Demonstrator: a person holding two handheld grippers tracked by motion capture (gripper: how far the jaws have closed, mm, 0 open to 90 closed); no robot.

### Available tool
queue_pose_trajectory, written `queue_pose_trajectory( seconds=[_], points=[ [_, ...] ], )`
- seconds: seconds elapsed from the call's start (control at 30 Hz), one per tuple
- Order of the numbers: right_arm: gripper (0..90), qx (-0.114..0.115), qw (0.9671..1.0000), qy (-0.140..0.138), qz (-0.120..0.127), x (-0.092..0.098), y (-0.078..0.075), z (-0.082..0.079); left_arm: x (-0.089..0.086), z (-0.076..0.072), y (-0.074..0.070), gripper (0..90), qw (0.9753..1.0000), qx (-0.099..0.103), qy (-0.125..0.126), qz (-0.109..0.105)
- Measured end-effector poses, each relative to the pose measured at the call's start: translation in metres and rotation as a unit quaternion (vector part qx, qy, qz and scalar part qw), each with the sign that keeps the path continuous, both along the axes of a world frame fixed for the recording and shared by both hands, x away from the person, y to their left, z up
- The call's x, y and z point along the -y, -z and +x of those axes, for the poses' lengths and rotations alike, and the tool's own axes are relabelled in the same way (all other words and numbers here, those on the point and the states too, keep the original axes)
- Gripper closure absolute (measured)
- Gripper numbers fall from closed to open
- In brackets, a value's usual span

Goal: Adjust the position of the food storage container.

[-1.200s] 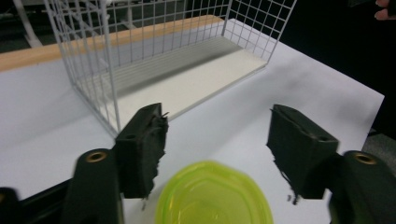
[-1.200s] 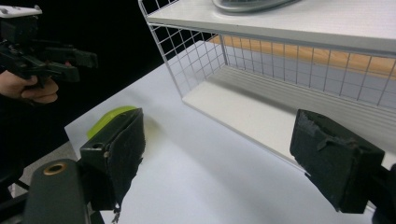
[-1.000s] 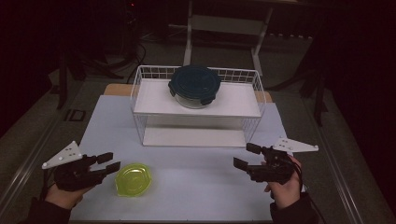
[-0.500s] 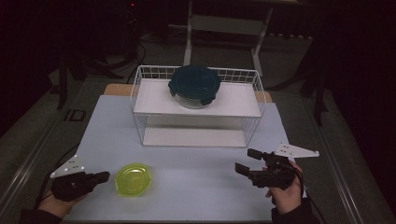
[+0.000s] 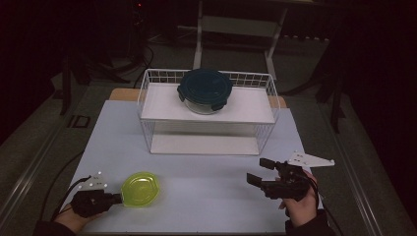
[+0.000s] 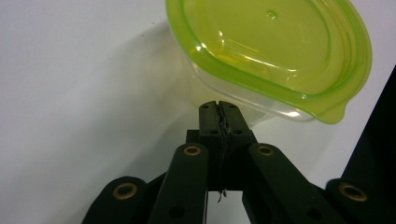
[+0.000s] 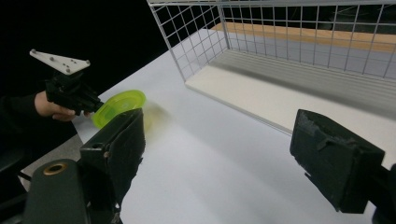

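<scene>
Yellow-green lidded container (image 5: 140,189) sits on white table (image 5: 206,182), near front left corner; clear base, contents not discernible. Left gripper (image 5: 116,198) at its near edge, jaws pressed together, tips at container wall, gripping nothing. Right gripper (image 5: 260,172) well apart at right, jaws wide apart, empty. Behind, white wire rack (image 5: 206,115); dark-lidded glass container (image 5: 205,91) on top shelf.
</scene>
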State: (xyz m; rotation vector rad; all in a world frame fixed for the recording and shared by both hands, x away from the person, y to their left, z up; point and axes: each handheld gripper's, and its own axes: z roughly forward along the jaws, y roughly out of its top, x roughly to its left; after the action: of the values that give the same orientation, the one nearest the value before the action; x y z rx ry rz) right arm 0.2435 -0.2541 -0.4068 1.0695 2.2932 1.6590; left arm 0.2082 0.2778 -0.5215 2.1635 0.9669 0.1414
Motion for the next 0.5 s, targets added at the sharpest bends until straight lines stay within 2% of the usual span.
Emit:
queue_pose_trajectory(
  seconds=[0.5],
  points=[
    [17.5,-0.002,1.0,0.009,0.004,0.008,0.001,-0.001,0.024,0.019,0.006,88.4,0.9998,-0.012,0.018,0.0]
  ],
)
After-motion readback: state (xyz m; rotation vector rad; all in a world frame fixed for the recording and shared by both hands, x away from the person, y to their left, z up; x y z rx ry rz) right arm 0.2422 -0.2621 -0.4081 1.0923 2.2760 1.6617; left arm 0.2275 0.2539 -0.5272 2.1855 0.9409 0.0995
